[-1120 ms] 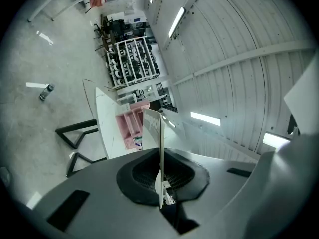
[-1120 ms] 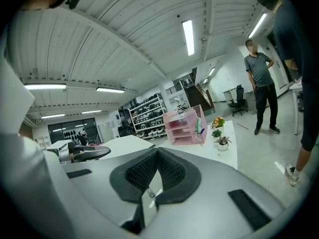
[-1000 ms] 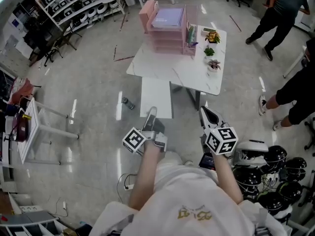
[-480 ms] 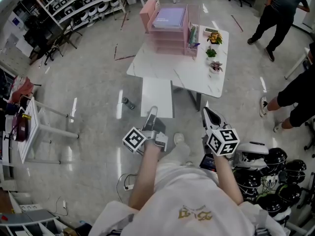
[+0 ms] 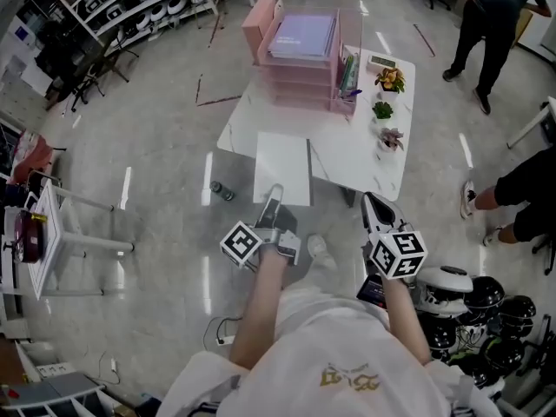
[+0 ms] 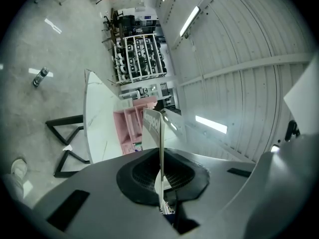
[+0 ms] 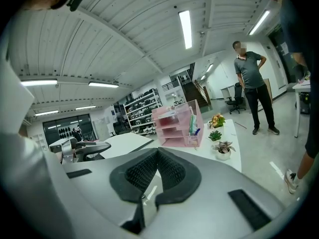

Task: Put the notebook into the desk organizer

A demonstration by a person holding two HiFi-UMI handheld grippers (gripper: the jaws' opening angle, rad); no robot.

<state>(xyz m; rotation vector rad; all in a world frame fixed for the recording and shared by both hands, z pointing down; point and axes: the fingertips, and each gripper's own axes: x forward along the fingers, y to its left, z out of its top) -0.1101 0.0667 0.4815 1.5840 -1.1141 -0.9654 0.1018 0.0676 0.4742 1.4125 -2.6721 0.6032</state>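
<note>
A pink desk organizer [image 5: 300,59] with stacked trays stands at the far end of a white marble table [image 5: 347,155]. A purple sheet lies on its top tray. My left gripper [image 5: 273,200] is shut on the near edge of a flat white notebook [image 5: 282,168], held level over the table's near edge. In the left gripper view the notebook [image 6: 152,126] runs as a thin edge between the pads of the left gripper [image 6: 160,156], with the organizer [image 6: 130,128] beyond. My right gripper [image 5: 372,205] hangs to the right, short of the table, shut and holding nothing [image 7: 157,152].
Three small potted plants [image 5: 388,111] line the table's right side. A person [image 5: 486,16] stands at the far right, another at the right edge. Helmets [image 5: 469,311] sit on the floor at the near right. A bottle [image 5: 219,189] lies on the floor at the left.
Both grippers have come nearer the table. The notebook, earlier short of the tabletop, now reaches over its near edge. Both jaws stay as they were.
</note>
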